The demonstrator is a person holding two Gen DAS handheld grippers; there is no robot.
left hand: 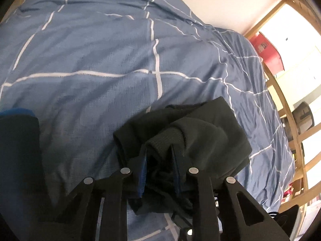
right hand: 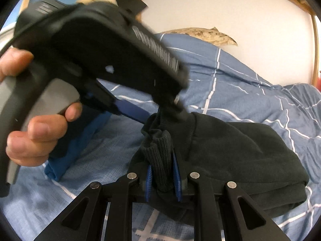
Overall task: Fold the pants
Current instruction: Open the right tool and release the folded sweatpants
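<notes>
Dark pants (left hand: 210,124) lie folded in a thick bundle on a blue checked duvet (left hand: 90,50). My left gripper (left hand: 158,148) is shut on a bunched fold at the near end, with cloth filling the gap between its blue pads. In the right wrist view the same pants (right hand: 240,150) stretch away to the right. My right gripper (right hand: 162,160) is shut on a ribbed cuff that stands up between its pads. The left gripper (right hand: 168,108), blurred and held by a person's hand (right hand: 36,136), reaches down into the pants just beyond that cuff.
A blue garment (right hand: 60,168) lies on the duvet (right hand: 250,92) left of the pants. A fish-shaped cushion (right hand: 210,36) rests by the wall. A wooden bed frame (left hand: 280,92) bounds the right side, with a red box (left hand: 268,54) beyond it.
</notes>
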